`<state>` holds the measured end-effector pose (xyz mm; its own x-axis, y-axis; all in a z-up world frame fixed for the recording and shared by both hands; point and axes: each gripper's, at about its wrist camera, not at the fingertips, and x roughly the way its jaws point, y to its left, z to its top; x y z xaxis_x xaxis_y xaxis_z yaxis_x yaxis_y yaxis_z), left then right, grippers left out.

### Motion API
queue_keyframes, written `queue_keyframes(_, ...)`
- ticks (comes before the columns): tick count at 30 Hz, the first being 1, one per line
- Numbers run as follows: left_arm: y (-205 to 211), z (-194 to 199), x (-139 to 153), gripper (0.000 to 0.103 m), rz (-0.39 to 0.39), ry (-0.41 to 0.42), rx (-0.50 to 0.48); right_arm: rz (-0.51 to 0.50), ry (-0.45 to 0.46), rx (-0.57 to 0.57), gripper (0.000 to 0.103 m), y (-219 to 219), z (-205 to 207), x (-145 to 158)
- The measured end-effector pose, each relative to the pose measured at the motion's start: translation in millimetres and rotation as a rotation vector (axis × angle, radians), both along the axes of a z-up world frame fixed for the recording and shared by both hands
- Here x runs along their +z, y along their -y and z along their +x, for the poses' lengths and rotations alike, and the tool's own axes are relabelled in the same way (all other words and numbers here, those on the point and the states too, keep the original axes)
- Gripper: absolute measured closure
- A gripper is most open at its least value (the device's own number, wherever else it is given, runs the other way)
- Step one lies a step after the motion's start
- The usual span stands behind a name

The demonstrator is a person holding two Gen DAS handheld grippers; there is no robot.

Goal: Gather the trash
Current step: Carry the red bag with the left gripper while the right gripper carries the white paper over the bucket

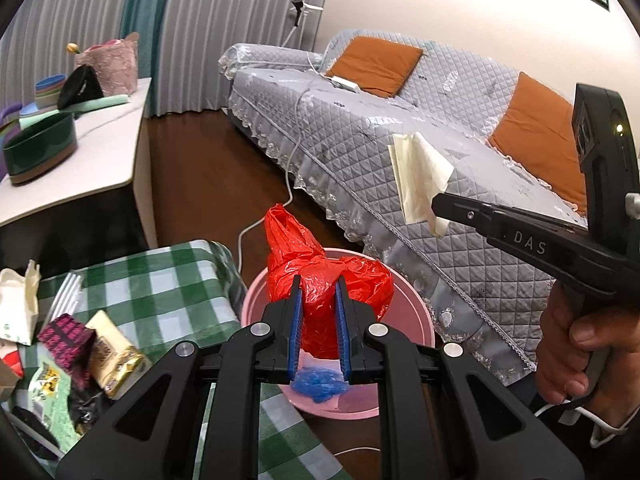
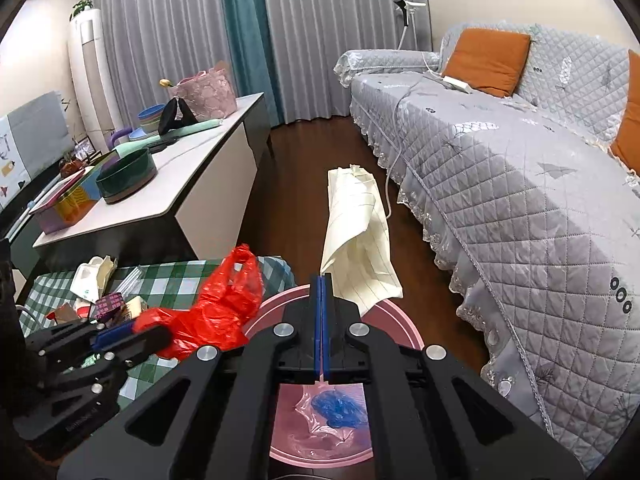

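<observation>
My left gripper (image 1: 318, 286) is shut on a crumpled red plastic bag (image 1: 320, 280) and holds it over the pink bin (image 1: 420, 320); the bag also shows in the right wrist view (image 2: 216, 316). My right gripper (image 2: 322, 278) is shut on a cream lined sheet of paper (image 2: 360, 236) and holds it above the pink bin (image 2: 408, 320). In the left wrist view the right gripper (image 1: 436, 204) holds the paper (image 1: 418, 172) in front of the sofa. A blue crumpled piece (image 2: 340, 408) and clear wrap lie inside the bin.
A green checked table (image 1: 160, 280) at the left carries several wrappers and boxes (image 1: 108, 344). A grey quilted sofa (image 2: 520, 200) with orange cushions stands at the right. A white cable (image 1: 292, 168) runs down to the wood floor. A white sideboard (image 2: 192, 184) holds bowls and a bag.
</observation>
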<state>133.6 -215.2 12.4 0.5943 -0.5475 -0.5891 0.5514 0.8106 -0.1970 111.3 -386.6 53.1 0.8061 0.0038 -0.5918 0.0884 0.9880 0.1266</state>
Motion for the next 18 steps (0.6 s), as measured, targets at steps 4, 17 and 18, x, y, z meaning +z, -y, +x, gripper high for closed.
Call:
queue_keyframes(4,7.5,1.9,-2.7,0.088,0.006,-0.007,-0.012,0.002,-0.002,-0.003,0.103,2.6,0.2,-1.4)
queue_keyframes(17,15.2,9.9,-7.8,0.088,0.014,-0.027,-0.019,0.009,-0.007,-0.004,0.103,6.9,1.0,-3.1)
queue_keyframes(18,15.7,9.9,-8.4,0.088,0.014,-0.028,-0.019,0.009,-0.007,-0.004,0.103,6.9,1.0,-3.0)
